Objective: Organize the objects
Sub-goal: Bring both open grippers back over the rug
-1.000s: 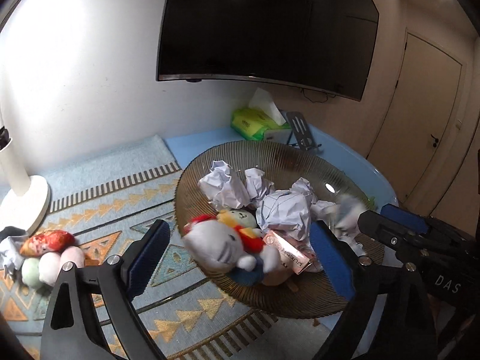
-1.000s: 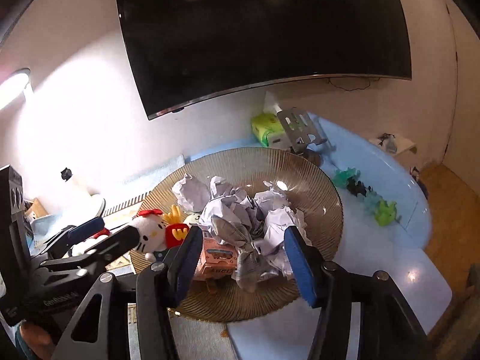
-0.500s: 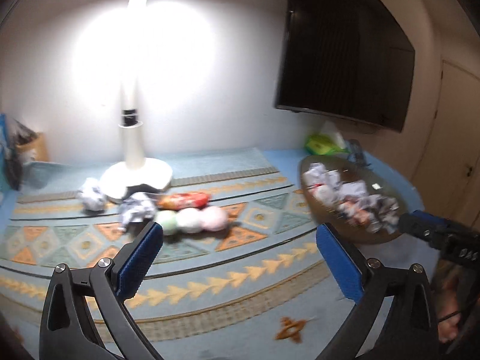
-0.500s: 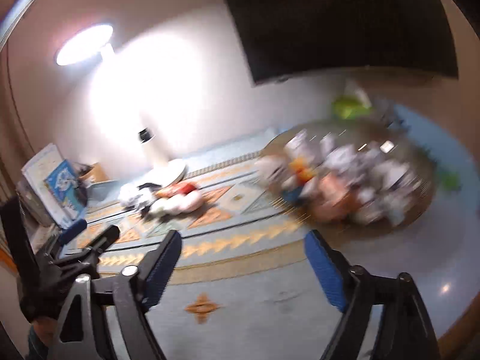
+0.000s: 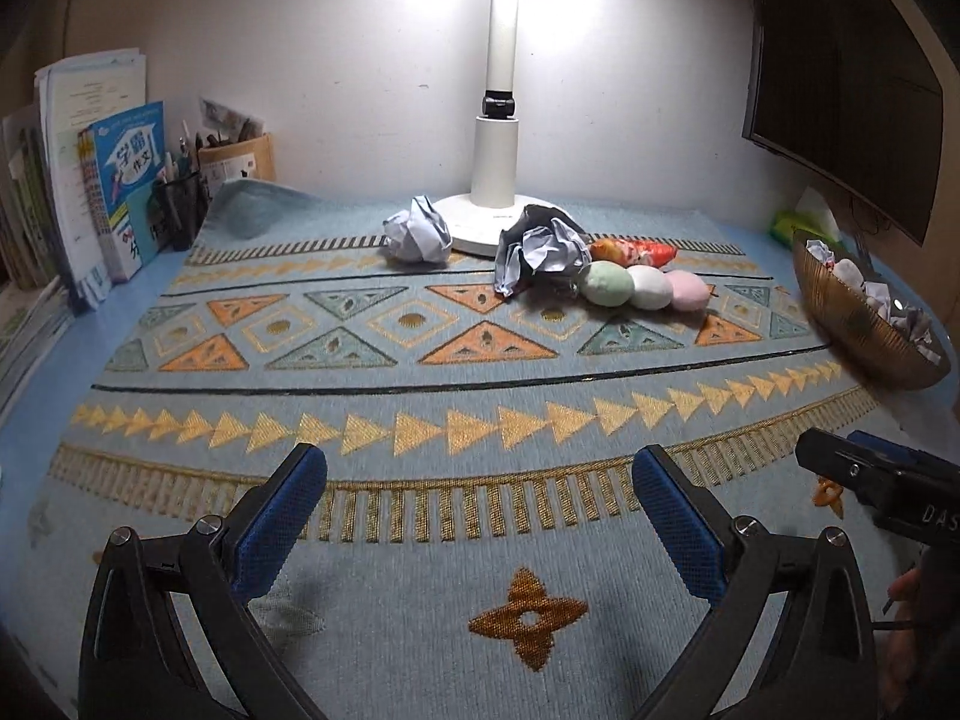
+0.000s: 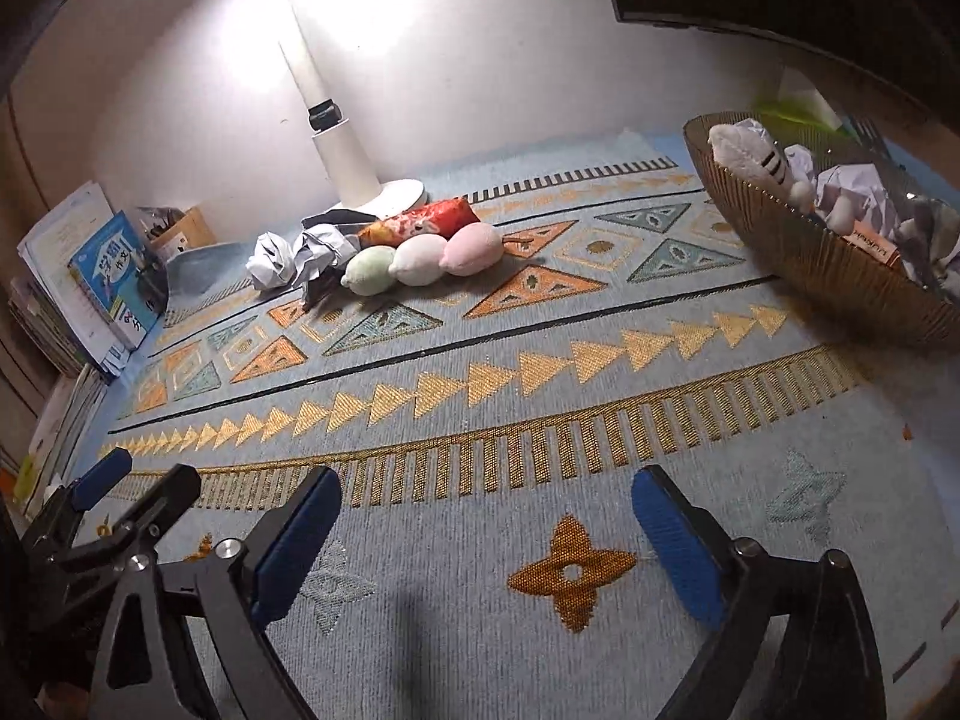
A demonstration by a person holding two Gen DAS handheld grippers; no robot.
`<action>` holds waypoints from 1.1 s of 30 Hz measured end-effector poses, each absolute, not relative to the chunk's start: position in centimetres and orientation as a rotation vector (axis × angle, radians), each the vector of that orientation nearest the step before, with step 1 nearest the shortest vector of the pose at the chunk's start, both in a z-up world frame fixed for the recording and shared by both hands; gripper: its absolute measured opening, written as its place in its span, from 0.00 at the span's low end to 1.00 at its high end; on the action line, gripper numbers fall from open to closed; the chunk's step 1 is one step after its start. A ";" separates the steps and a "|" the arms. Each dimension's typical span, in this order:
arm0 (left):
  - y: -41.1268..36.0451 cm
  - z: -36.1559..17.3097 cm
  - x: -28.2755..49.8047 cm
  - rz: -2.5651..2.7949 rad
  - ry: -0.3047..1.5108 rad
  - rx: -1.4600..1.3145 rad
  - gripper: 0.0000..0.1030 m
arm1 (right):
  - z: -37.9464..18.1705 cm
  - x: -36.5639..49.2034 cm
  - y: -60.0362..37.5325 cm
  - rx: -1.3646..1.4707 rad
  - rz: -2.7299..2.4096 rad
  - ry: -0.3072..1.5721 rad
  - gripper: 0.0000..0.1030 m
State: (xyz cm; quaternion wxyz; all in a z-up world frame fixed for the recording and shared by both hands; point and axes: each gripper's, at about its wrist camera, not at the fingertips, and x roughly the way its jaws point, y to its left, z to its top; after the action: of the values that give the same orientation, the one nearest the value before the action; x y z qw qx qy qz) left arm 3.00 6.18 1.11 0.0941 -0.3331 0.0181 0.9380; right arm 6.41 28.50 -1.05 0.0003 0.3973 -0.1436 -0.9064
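Left hand-held gripper [image 5: 480, 516] — spread wide, its blue pads [image 5: 279, 519] far apart with nothing between them, hovering over the near part of the patterned mat [image 5: 456, 372] that covers the bench. Right hand-held gripper [image 6: 486, 540] — likewise wide open and empty, above the same near stretch of mat; its black body shows at the right edge of the left wrist view, and the left one shows at the lower left of the right wrist view. Neither touches any object.

Objects to be organized lie at the far side of the mat, by the round base of the white lamp [image 5: 498, 150]. A crumpled paper ball [image 5: 418, 231] sits just left of the base. A second crumpled paper [image 5: 540, 255], partly dark, rests against the front of the base and touches a row of three plush balls [image 5: 645, 287] — green, white and pink, side by side. A red and orange plush [image 5: 633, 252] lies just behind that row.

At the right edge of the mat stands a ribbed golden bowl [image 6: 828, 264] holding crumpled papers, a white plush toy [image 6: 750, 150] and a pinkish box. Books and papers [image 5: 114, 186] stand against the wall at far left.
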 end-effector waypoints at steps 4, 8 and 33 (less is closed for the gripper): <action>7.9 0.4 3.1 2.746 0.191 -1.036 0.99 | -1.8 6.0 29.6 1.285 -2.792 -0.567 0.97; 8.8 0.3 3.7 2.741 0.273 -1.009 0.99 | -1.8 6.1 29.6 1.281 -2.787 -0.571 0.98; 8.2 1.0 4.6 2.781 0.249 -0.920 0.99 | -1.9 5.9 29.2 1.302 -2.796 -0.531 1.00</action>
State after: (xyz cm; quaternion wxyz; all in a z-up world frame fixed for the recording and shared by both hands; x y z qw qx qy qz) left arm 4.65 8.21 1.02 0.1006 -0.3113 0.0844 0.9412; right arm 5.90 29.18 -1.90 0.0060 0.4159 -0.1696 -0.8934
